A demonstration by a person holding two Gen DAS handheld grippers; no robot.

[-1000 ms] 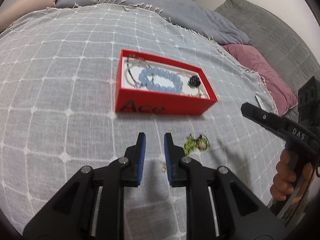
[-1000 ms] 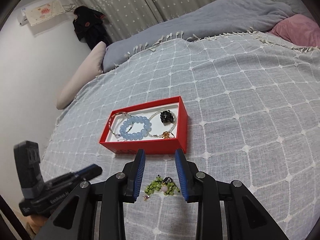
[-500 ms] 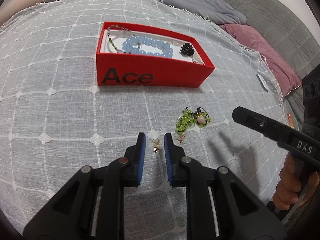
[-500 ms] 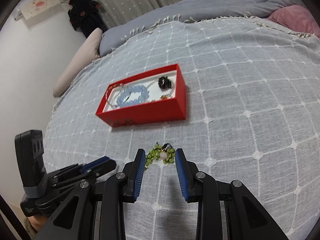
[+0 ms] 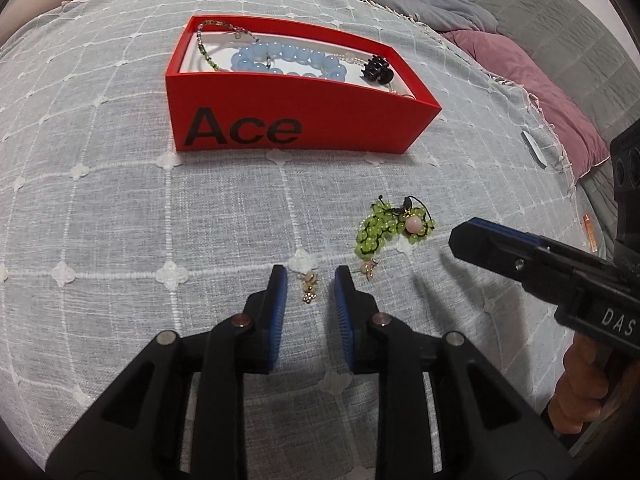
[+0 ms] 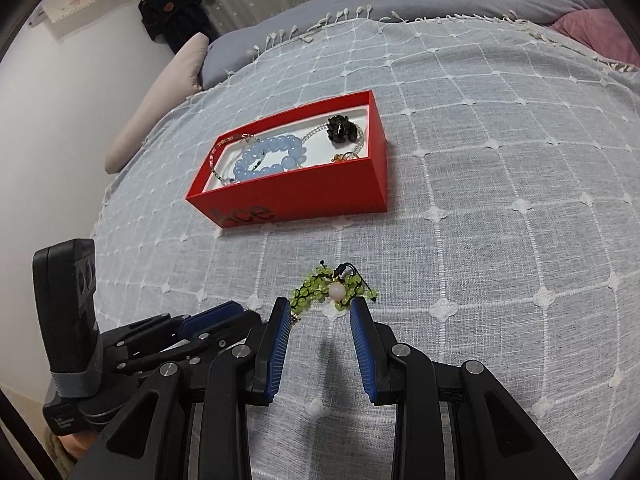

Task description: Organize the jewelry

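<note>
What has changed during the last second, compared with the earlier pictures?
Both grippers came down toward the bedspread. The left gripper now frames the small gold earring, its jaws opening; the right gripper nears the green bead bracelet. Nothing is gripped. The red box stayed put.

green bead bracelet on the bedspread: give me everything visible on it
The green bead bracelet is a bunch of translucent lime-green beads knotted onto black cord, with one larger pale pink bead and loose black cord ends. It lies crumpled in a heap, not a neat loop, on the grey checked bedspread, on the near side of the red box and apart from it. A small gold charm lies at its near end; whether attached is unclear. Nothing grips it: the right gripper hovers just short of it, open.
</note>
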